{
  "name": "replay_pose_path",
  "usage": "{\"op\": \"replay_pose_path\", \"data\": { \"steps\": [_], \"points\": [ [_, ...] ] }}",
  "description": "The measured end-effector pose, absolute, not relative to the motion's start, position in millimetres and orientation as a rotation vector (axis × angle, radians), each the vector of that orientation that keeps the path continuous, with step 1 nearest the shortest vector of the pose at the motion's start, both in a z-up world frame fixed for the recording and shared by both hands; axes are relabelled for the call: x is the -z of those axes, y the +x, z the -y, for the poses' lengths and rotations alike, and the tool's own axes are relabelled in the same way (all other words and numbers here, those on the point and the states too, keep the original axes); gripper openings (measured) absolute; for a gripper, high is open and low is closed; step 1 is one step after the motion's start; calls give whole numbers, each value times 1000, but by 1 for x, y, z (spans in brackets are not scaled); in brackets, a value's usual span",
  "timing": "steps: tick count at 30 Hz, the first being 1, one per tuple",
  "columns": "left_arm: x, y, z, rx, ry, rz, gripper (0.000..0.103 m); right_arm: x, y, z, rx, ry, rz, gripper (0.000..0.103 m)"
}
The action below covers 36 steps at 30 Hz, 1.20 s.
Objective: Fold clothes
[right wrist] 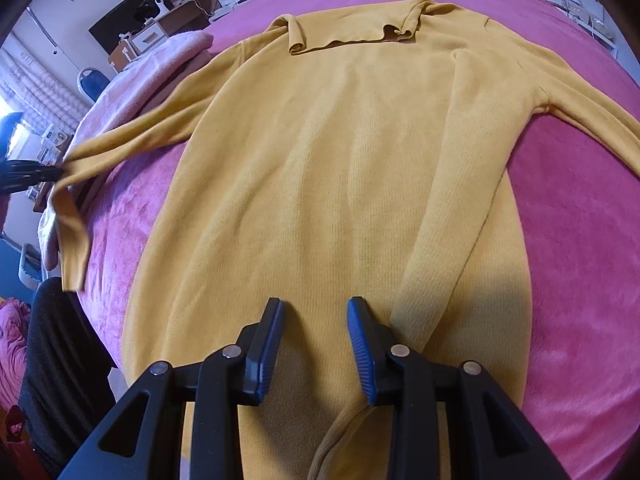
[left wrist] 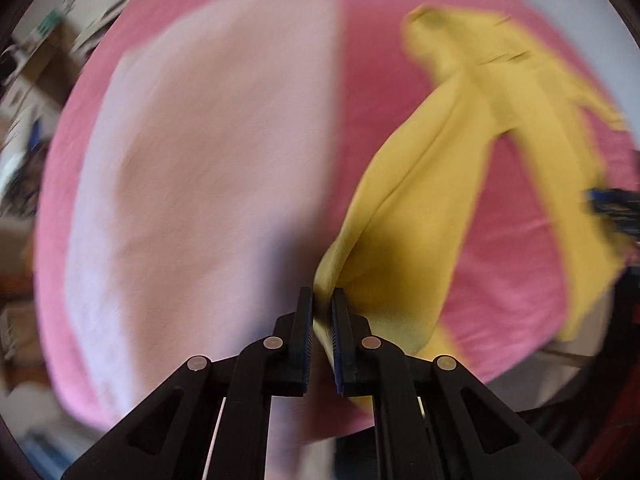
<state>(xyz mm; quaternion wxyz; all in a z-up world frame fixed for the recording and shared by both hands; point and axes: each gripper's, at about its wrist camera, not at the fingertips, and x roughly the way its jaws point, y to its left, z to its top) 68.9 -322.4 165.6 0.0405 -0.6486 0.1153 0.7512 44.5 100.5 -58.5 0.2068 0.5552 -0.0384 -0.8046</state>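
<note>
A mustard-yellow turtleneck sweater [right wrist: 320, 168] lies spread out on a pink bed cover [right wrist: 572, 220], collar at the far end. Its right sleeve is folded down along the body toward me. My right gripper [right wrist: 316, 308] is open just above the sweater's lower body, nothing between its fingers. My left gripper [left wrist: 322, 300] is shut on the left sleeve [left wrist: 404, 216], lifted off the bed; the view is blurred. In the right wrist view that gripper [right wrist: 50, 170] appears at the left edge, pinching the sleeve with the cuff hanging down.
A pale pink folded blanket [left wrist: 208, 168] lies on the bed left of the sweater, also seen as a blanket [right wrist: 152, 76] at the far left. Furniture and a dark screen [right wrist: 128, 12] stand beyond the bed. Dark clothing of a person [right wrist: 56, 352] is at the lower left.
</note>
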Motion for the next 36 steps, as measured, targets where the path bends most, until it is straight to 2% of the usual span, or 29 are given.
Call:
{"op": "replay_pose_path", "data": {
  "steps": [2, 5, 8, 11, 12, 13, 16, 20, 24, 28, 30, 33, 34, 36],
  "points": [
    [-146, 72, 340, -2330, -2166, -580, 10, 61, 44, -101, 2237, 1543, 114, 33],
    [-149, 85, 357, -2420, -2197, -783, 11, 64, 40, -102, 2221, 1544, 115, 33],
    [-180, 95, 368, -2630, -2095, -633, 11, 62, 38, -106, 2199, 1541, 124, 33],
    [-211, 106, 356, -2782, -1814, -241, 32, 45, 41, -135, 2223, 1520, 269, 33],
    [-216, 109, 346, -2785, -1729, -126, 45, 40, 43, -149, 2244, 1507, 347, 33],
    [-210, 111, 331, -2758, -1722, -117, 53, 35, 45, -163, 2263, 1492, 427, 33],
    [-192, 117, 286, -2677, -1699, -92, 54, 34, 52, -209, 2287, 1587, 481, 33],
    [-169, 126, 226, -2570, -1666, -61, 54, 34, 72, -242, 2266, 1666, 424, 33],
    [-145, 134, 167, -2464, -1631, -32, 54, 13, 96, -232, 2309, 1575, 332, 34],
    [-122, 143, 108, -2363, -1595, -4, 62, 6, 107, -186, 2209, 1575, 200, 34],
    [-120, 146, 105, -2383, -1581, 13, 67, 17, 110, -159, 2184, 1621, 82, 34],
    [-116, 151, 101, -2413, -1559, 39, 70, 35, 119, -124, 2188, 1672, -123, 36],
    [-115, 152, 99, -2423, -1552, 47, 70, 36, 124, -114, 2212, 1648, -230, 35],
    [-112, 155, 96, -2443, -1537, 64, 71, 34, 131, -112, 2240, 1596, -348, 21]
  ]
}}
